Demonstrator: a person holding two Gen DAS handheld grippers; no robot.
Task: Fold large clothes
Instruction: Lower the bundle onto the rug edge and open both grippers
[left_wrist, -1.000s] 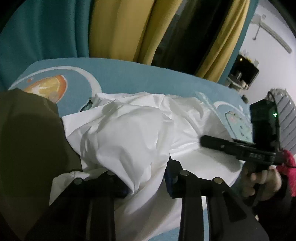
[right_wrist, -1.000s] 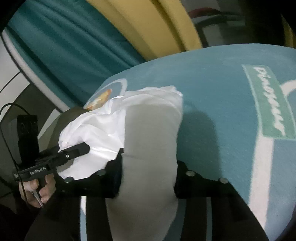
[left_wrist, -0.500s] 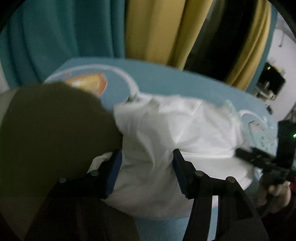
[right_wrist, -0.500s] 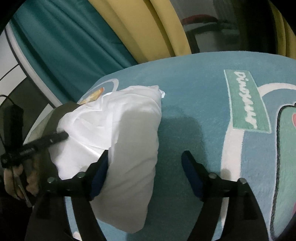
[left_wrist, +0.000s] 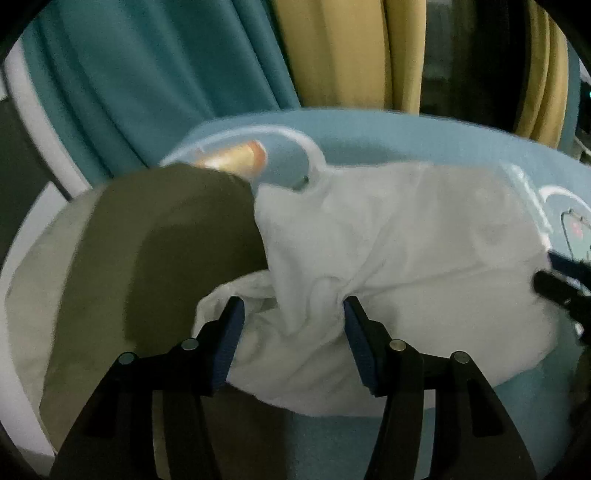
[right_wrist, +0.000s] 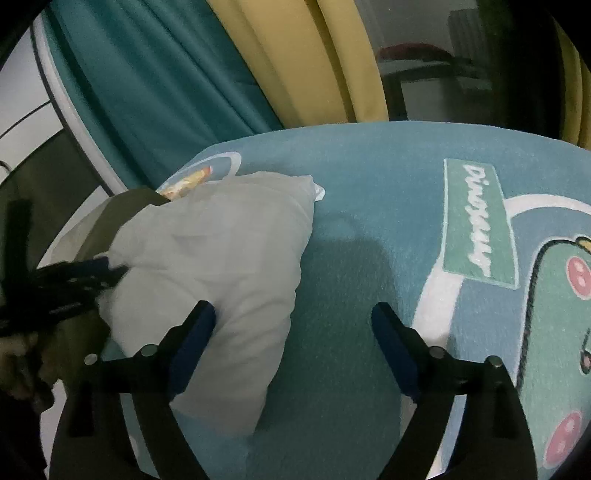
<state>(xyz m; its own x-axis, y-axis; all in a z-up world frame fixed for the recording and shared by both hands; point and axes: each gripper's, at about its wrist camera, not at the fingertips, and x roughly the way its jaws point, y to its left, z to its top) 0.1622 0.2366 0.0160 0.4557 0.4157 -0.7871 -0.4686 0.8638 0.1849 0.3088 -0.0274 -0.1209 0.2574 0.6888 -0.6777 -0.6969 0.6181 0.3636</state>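
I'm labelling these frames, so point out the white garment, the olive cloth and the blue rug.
white garment (left_wrist: 406, 236), left wrist view, middle of bundle
olive cloth (left_wrist: 166, 236), left wrist view, upper fold
blue rug (right_wrist: 369, 192), right wrist view, bare pile

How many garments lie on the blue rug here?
2. A white garment is bundled mid-rug, and an olive-green garment lies beside it toward the rug's edge near the teal curtain. More may be hidden underneath.

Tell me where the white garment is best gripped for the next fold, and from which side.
Probably the white garment at its free far corner, approached from the open rug side; that corner sticks out flat there, while its other side lies against the olive garment.
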